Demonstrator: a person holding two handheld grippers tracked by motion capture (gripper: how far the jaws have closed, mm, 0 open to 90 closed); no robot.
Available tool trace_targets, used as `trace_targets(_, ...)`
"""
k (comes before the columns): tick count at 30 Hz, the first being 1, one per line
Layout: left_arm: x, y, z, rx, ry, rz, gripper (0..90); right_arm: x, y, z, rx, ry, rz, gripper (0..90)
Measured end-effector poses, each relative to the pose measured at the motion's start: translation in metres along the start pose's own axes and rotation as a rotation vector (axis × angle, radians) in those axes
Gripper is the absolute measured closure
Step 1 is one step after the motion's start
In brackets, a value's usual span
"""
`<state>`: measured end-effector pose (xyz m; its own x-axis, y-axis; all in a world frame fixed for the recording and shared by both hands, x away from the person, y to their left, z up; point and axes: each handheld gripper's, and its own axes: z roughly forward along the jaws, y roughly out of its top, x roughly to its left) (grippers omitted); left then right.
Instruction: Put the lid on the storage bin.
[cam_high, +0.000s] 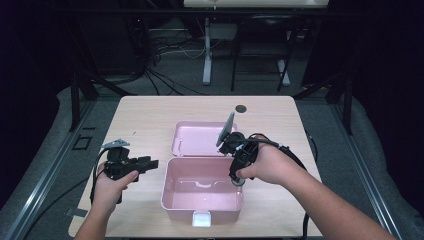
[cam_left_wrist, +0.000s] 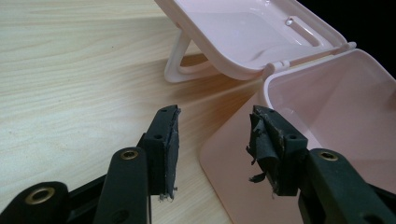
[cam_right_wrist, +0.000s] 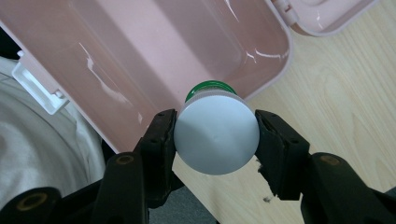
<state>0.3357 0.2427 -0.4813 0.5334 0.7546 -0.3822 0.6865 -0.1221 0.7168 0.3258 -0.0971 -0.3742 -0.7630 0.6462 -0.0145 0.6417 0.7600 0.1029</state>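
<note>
Over the open pink box (cam_right_wrist: 93, 60), the right tool (cam_right_wrist: 215, 135) clamps a grey-capped green bottle (cam_right_wrist: 217, 135) between its pads.

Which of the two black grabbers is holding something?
The right gripper: its jaws squeeze a white-capped green bottle above the open pink plastic box. The left gripper is open, holding nothing.

Glossy pink plastic is seen in the box (cam_high: 202, 195); the counter (cam_high: 150, 115) is matt pale wood grain; the cap (cam_right_wrist: 216, 132) is smooth grey.
</note>
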Motion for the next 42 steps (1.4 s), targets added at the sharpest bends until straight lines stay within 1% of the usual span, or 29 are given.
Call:
trace_targets(6, 0.0, 0.0, 0.0, 0.002, 0.0, 0.0, 52.7, 0.004, 0.007, 0.002, 0.001, 0.003, -0.02, 50.1)
trace_targets(7, 0.001, 0.0, 0.0, 0.002, -0.001, -0.001, 52.7, 0.005, 0.008, 0.002, 0.0, 0.007, -0.014, 50.1)
trace_targets(8, 0.001, 0.0, 0.0, 0.002, 0.0, -0.001, 52.7, 0.005, 0.009, 0.002, 0.0, 0.007, -0.026, 50.1)
trace_targets(13, 0.002, 0.0, 0.0, 0.001, -0.001, -0.001, 52.7, 0.008, 0.012, 0.004, -0.002, 0.011, -0.032, 50.1)
trace_targets(16, 0.002, 0.0, 0.0, 0.001, -0.001, -0.002, 52.6, 0.009, 0.014, 0.006, -0.005, 0.011, -0.051, 50.1)
trace_targets(17, 0.002, 0.0, 0.0, 0.001, -0.001, -0.004, 52.6, 0.009, 0.015, 0.006, -0.01, 0.006, -0.066, 50.1)
trace_targets(22, 0.002, 0.0, 0.0, 0.0, -0.001, -0.005, 52.6, 0.011, 0.017, 0.009, -0.019, 0.007, -0.075, 50.2)
trace_targets(33, 0.003, -0.001, 0.001, 0.003, 0.001, -0.006, 52.6, 0.008, 0.019, 0.014, -0.027, 0.025, -0.085, 50.2)
trace_targets(42, 0.004, -0.001, 0.001, 0.003, 0.002, -0.008, 52.6, 0.005, 0.019, 0.017, -0.036, 0.022, -0.114, 50.2)
